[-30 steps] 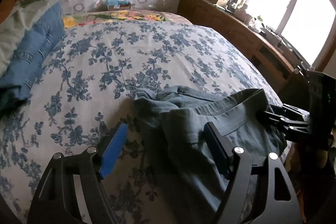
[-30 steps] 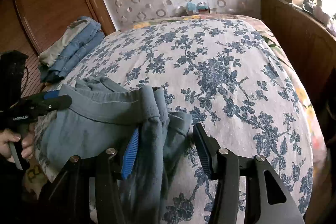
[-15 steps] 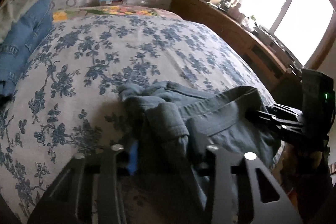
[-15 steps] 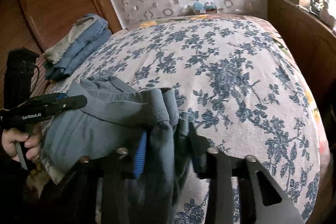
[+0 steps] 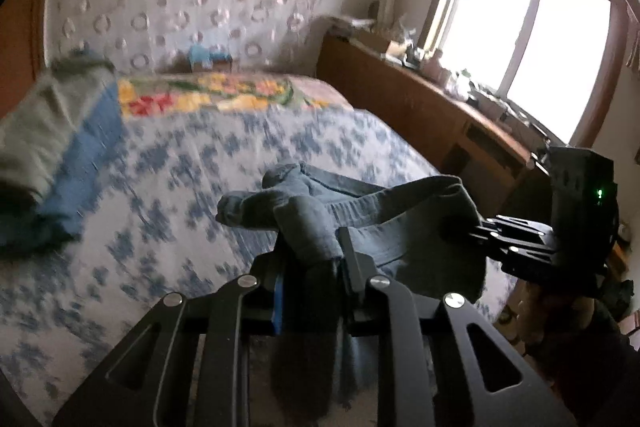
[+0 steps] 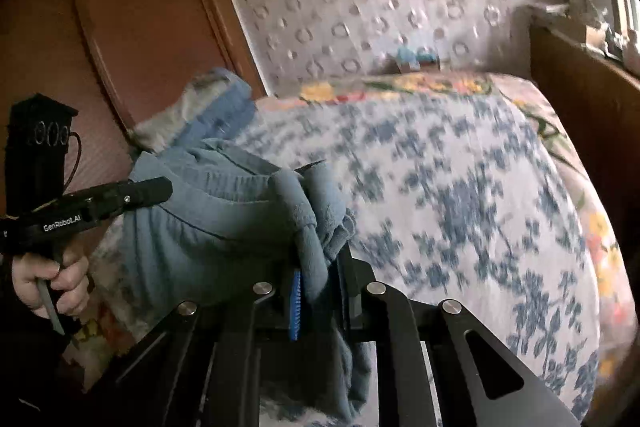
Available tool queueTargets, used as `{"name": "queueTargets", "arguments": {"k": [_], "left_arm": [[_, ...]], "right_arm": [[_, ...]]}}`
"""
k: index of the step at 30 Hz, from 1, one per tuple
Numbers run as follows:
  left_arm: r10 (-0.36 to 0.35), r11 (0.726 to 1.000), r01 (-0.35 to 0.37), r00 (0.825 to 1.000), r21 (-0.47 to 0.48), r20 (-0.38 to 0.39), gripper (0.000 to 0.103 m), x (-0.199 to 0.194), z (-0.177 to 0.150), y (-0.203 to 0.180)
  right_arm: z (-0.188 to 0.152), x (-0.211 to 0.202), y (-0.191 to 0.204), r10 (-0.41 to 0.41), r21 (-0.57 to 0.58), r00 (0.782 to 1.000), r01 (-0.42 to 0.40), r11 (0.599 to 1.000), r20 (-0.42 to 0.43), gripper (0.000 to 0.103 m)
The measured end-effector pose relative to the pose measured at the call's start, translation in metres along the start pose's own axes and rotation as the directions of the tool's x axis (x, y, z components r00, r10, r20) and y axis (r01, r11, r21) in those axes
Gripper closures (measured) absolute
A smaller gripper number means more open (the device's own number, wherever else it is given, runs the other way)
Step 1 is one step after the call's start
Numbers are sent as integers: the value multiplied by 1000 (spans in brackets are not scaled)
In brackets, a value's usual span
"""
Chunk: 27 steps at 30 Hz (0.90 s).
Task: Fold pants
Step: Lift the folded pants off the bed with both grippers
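Grey-blue pants hang stretched by the waistband between my two grippers, lifted off the floral bedspread. My left gripper is shut on one bunched end of the waistband; it shows from the side in the right wrist view. My right gripper is shut on the other end of the pants; it shows at the right of the left wrist view. The legs hang down out of sight.
A stack of folded jeans and clothes lies at the bed's left side, also in the right wrist view. A wooden cabinet with clutter runs under the window on the right. A wooden headboard stands at the left.
Both grippers have closed on the waistband ends and lifted the pants up off the bed. Both views have tilted upward and are blurred by motion.
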State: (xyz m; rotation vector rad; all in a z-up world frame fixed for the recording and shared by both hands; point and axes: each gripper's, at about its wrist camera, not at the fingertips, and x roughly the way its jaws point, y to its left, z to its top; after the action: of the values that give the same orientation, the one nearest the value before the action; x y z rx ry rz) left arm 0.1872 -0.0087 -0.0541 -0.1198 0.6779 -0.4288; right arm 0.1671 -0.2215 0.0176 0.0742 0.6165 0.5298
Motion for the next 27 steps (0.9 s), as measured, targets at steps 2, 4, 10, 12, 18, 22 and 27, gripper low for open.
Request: {"name": "queueTargets", "arguments": {"k": [2,4,10,12,18,22,27], "left_arm": [[7,1000,-7,999,9,34,81,-16,9,-2],[20,1000,-21,998,22,65,81,-30,17,-4],[43,998,-49,991,48,124,81,-63,39,-6],[52,997,-60,989,57,136,81,-71,44,-4],[78,994,-90,984,69,160,81,-84,55,7],[101,992,-112,980,58,174,81,-90,61,21],[132,988,-145,973,52,190,81,-93,72,38]], "right_arm": [[8,-6,7,7,-24,999,-6,1000,33,89],[14,-11,13,16,-41,998,-13,999,57,89],[37,-22,28,52,-84,991,-42,996,122,89],[42,-22,30,62,-95,989,-50,994,137,89],[56,-10,37,90,-138,983,-68,988,163,89],[65,6,40,119,-168,976,-89,982,180,89],[81,39,32,149,-194,972,-113,974,184,89]]}}
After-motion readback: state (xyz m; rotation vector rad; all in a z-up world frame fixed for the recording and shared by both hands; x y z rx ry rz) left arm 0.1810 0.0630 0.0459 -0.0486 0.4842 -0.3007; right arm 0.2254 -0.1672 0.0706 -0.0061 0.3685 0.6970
